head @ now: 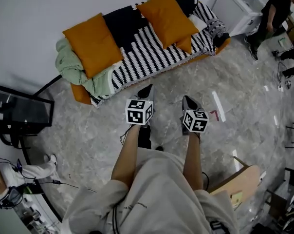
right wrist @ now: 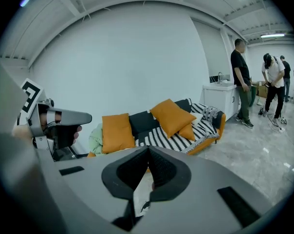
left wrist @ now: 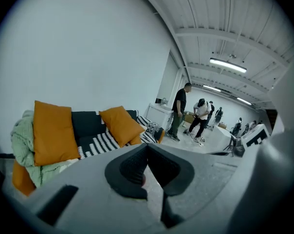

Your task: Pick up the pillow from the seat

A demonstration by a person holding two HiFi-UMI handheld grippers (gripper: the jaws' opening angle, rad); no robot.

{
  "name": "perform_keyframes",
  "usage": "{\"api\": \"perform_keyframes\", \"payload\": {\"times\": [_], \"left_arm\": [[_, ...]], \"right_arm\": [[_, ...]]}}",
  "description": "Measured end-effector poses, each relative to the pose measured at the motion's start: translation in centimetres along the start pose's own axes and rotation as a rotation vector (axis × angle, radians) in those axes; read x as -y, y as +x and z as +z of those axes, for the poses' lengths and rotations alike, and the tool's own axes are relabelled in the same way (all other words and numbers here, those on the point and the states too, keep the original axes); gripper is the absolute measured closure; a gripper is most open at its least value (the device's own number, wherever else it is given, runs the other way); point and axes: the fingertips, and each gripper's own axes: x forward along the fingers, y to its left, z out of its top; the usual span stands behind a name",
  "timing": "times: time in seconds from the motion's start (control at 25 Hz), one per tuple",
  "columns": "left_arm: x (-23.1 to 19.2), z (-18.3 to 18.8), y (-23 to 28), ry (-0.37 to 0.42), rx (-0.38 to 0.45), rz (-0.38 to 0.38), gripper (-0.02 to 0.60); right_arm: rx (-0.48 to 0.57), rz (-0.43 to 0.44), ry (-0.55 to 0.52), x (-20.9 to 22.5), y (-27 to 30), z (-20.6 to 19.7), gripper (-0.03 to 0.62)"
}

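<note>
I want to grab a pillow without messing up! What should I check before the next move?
1. Pillows on the sofa: ok, left orange pillow and right orange pillow lean there.
2. Left gripper empty: ok, jaws together on nothing.
3. Right gripper empty: ok, same.
4. Jaws apart for grabbing: not ok, both shut.
5. Near enough: not ok, bare floor lies between grippers and sofa.

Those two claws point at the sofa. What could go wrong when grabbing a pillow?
Both the left gripper and right gripper have fingers shut; unless opened first, they may just shove a pillow. One orange pillow rests against the green blanket, so a grab might catch that too. The other orange pillow overlaps a small orange pillow, which could tumble.
</note>
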Motion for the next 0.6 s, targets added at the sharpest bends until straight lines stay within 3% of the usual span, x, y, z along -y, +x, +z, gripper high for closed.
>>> {"api": "perform_keyframes", "payload": {"times": [0.16,0.36,0.6], "left_arm": [[-2.9,1.9,2.0,-0.029,-0.007,-0.017,0.572],[-6.3,3.7,6.5,-0.135,-0.004,-0.064,0.572],[-10.3,5.4,10.6,-0.129,-0.035,-0.095,0.572]], "right_arm": [[-0.033,-0.013,-0.028,-1.5,3.3,2.1,0.587],[-0.048,-0.051,-0.091,-2.0,7.7,5.3,0.587],[-0.052,-0.087,-0.053,-2.9,12.6,7.8,0.587]]}}
